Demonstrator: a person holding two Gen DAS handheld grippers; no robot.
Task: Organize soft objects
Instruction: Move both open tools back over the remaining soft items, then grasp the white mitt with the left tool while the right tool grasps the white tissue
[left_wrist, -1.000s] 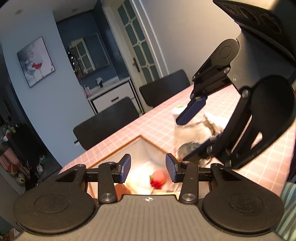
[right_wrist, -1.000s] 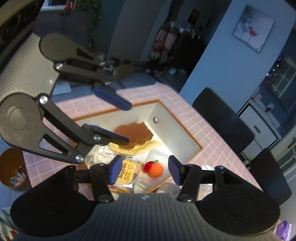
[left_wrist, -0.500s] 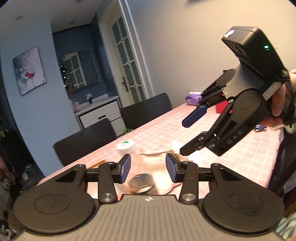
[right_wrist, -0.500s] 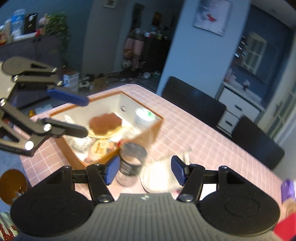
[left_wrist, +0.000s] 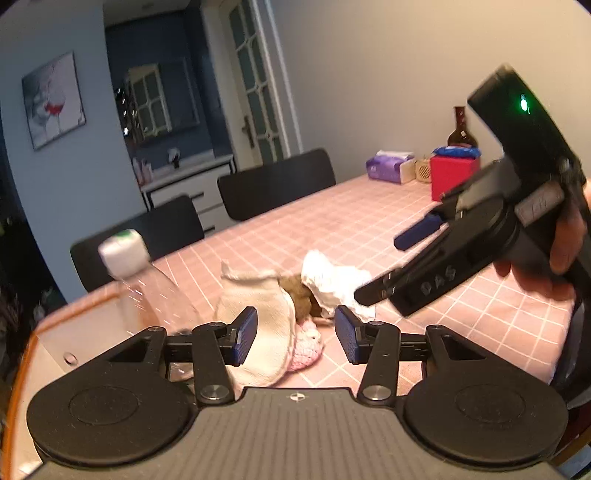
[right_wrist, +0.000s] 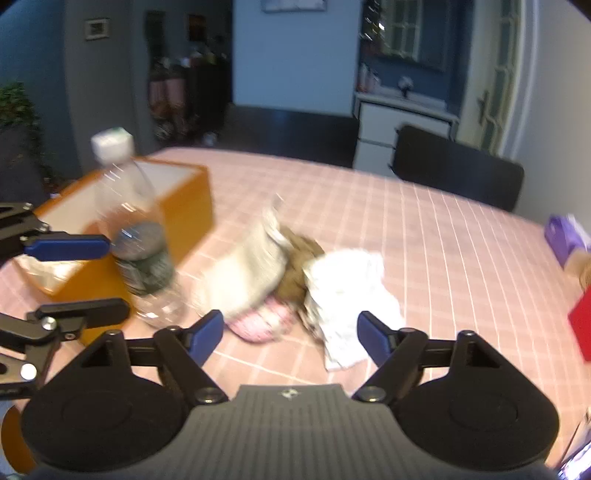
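A heap of soft things lies on the pink checked table: a cream cloth, a brown piece, a white cloth and a pink knitted piece. My left gripper is open and empty, just short of the heap. My right gripper is open and empty above the heap's near side; it also shows in the left wrist view.
A clear plastic bottle with a white cap stands left of the heap. An orange box with a white inside is behind it. A red box, a purple tissue pack and black chairs are farther off.
Both grippers have swung away from the orange box and now face the heap of cloths. The right gripper's jaws have opened wider. Nothing was picked up.
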